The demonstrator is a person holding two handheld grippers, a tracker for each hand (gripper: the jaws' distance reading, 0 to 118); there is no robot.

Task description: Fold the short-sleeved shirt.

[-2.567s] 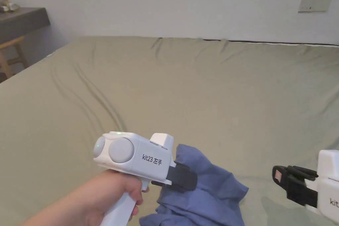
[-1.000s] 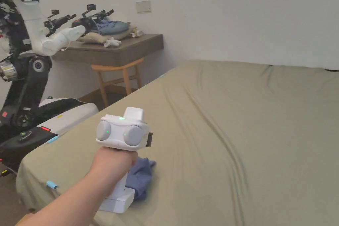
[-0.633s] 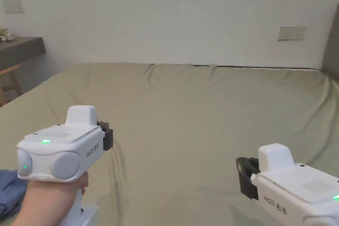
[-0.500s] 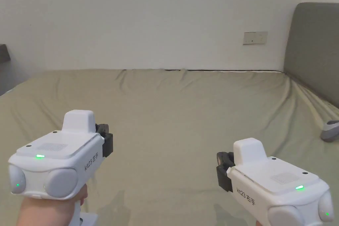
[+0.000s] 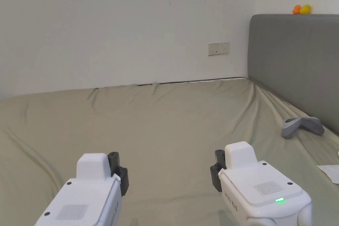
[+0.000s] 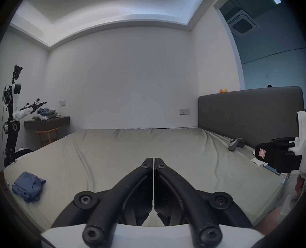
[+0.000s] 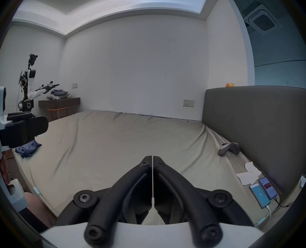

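- Blue shirt (image 6: pixel 28 186) lies crumpled near the bed's (image 6: pixel 112 155) left front corner, well apart from both claws.
- Left gripper (image 6: pixel 153 164) and right gripper (image 7: pixel 152 157) hover over bare sheet, jaws closed on nothing.
- The left gripper looks nearer; reaching the shirt means swinging leftward.

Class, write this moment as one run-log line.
left gripper: shut, empty | right gripper: shut, empty | blue shirt: bunched at bed corner, unheld
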